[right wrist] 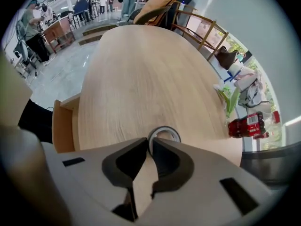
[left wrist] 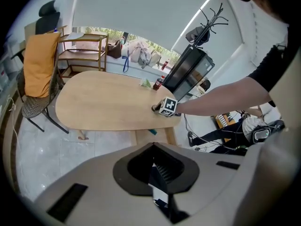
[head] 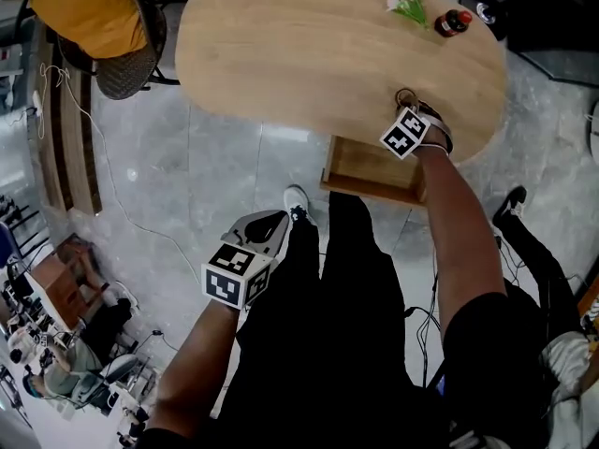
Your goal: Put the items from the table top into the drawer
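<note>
A grey tape roll point(right wrist: 163, 133) lies near the front edge of the oval wooden table point(head: 309, 54). My right gripper point(right wrist: 149, 142) points steeply down with its fingertips closed on the roll's near wall; in the head view the right gripper point(head: 412, 110) stands just above the open wooden drawer point(head: 370, 168). A red-labelled bottle point(head: 454, 22) and a small green bunch of flowers point(head: 408, 6) stand at the table's far right. My left gripper point(head: 279, 219) hangs low over the floor beside the person's legs, shut and holding nothing.
A chair point(head: 126, 40) draped in orange cloth point(head: 94, 12) stands at the table's left end. Black equipment point(head: 482, 9) sits beyond the bottle. A low wooden shelf point(head: 70, 129) runs along the left. Cables trail over the grey floor point(head: 215, 185).
</note>
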A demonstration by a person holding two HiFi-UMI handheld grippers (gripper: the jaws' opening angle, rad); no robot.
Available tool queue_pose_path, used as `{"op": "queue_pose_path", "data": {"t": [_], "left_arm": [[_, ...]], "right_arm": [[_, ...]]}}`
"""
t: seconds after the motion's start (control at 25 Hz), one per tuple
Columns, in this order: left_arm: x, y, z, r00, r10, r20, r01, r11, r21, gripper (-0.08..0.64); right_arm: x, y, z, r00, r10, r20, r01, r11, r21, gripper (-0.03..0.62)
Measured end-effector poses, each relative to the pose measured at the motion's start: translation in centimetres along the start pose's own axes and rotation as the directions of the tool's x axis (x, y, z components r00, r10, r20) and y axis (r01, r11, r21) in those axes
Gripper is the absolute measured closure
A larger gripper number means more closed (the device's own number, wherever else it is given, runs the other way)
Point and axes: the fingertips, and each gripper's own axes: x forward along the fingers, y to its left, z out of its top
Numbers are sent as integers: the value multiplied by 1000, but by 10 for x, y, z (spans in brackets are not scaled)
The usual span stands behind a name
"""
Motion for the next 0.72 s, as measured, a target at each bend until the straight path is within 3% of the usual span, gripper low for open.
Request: {"op": "queue_pose_path", "data": {"t": [0.08,0.16,0.36,0.6,0.72], "left_arm": [[1,0,5,1000,-6,9,6,1000,3,560],[2,-1,8,1000,-13,13,13,1000,10,560],[7,-3,16,999,-35,14,35,999,32,560],[9,-4,8,999,-52,-11,52,997,56,560],[10,-2,1,998,-50,-24,51,997,58,560]], "right_arm": [[-7,-1,4,1000,-11,25,10,1000,24,557],[-22,-1,7,997,-29,68,21,993,114,560],[-58,38,-11,990,-49,132,4,947,321,560],[-49,157,-60,991,122,47,-130,933,336,560],[-28,195,-71,983,184,8,-176,926,333,560]]}}
